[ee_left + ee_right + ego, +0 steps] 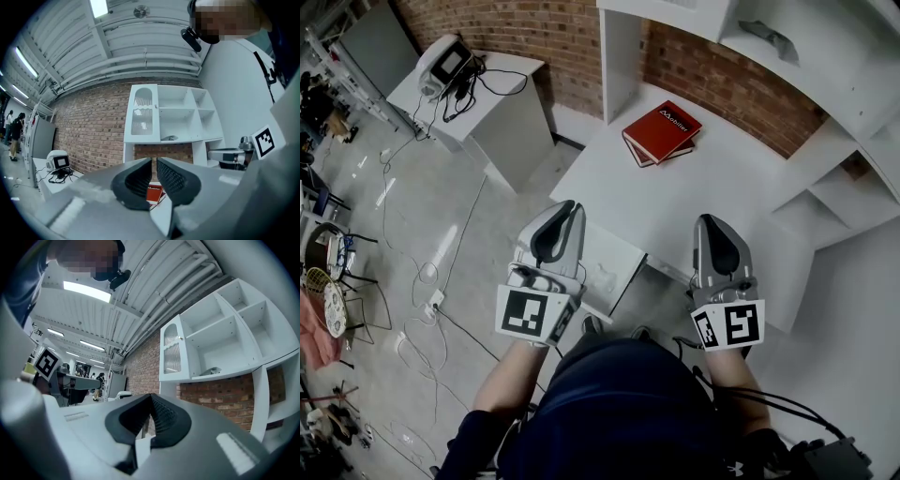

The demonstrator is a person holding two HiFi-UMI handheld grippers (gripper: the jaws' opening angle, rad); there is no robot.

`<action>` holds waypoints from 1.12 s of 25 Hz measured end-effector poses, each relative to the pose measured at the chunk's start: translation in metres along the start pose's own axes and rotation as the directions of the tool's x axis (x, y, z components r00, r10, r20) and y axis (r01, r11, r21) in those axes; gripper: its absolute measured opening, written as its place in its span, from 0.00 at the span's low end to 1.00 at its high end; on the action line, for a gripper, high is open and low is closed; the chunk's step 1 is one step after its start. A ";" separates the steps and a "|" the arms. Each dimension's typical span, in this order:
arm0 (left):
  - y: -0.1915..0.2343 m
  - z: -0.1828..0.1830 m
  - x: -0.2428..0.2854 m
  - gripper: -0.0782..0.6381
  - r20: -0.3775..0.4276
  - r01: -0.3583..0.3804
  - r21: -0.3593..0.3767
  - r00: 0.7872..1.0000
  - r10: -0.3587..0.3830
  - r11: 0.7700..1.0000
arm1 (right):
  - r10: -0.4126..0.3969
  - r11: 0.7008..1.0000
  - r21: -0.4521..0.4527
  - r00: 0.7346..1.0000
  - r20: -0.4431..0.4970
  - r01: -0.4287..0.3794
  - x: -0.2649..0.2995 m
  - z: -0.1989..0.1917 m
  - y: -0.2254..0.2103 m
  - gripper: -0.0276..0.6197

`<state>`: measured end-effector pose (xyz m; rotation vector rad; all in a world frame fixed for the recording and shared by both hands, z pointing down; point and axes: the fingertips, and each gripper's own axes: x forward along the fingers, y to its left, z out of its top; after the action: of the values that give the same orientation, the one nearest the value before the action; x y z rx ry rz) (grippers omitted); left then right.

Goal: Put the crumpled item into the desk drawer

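Observation:
A white desk (675, 202) has its drawer (625, 246) pulled out at the front. A small pale crumpled thing (602, 274) seems to lie inside; it is faint. A grey crumpled thing (766, 36) rests on an upper shelf and also shows as the grey thing (169, 138) in the left gripper view and the same thing (213, 370) in the right gripper view. My left gripper (572, 208) hovers over the drawer's left side, its jaws (154, 160) a narrow slit apart with nothing between. My right gripper (710, 221) hangs over the desk's front edge, its jaws (151, 397) shut and empty.
Two red books (661, 131) lie stacked at the back of the desk. A white shelf unit (825, 84) rises along the brick wall. To the left stands a white side table (502, 103) with a small screen device (445, 64). Cables trail over the floor (422, 309).

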<state>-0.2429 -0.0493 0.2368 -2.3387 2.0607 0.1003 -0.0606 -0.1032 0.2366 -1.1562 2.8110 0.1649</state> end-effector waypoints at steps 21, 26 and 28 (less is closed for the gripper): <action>-0.012 -0.023 -0.003 0.15 -0.057 -0.015 -0.005 0.998 0.014 1.000 | 0.023 0.999 0.030 0.999 -0.029 -0.022 -0.004 -0.015 -0.008 0.05; -0.012 -0.023 0.000 0.15 -0.059 -0.011 -0.004 0.998 0.011 1.000 | 0.025 0.999 0.030 0.999 -0.031 -0.025 -0.003 -0.016 -0.008 0.05; -0.011 -0.024 0.000 0.15 -0.059 -0.011 -0.003 0.998 0.010 1.000 | 0.024 0.999 0.031 0.999 -0.031 -0.023 -0.003 -0.016 -0.008 0.05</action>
<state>-0.2309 -0.0496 0.2601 -2.3612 2.1010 0.0356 -0.0537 -0.1088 0.2526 -1.1299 2.8449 0.1051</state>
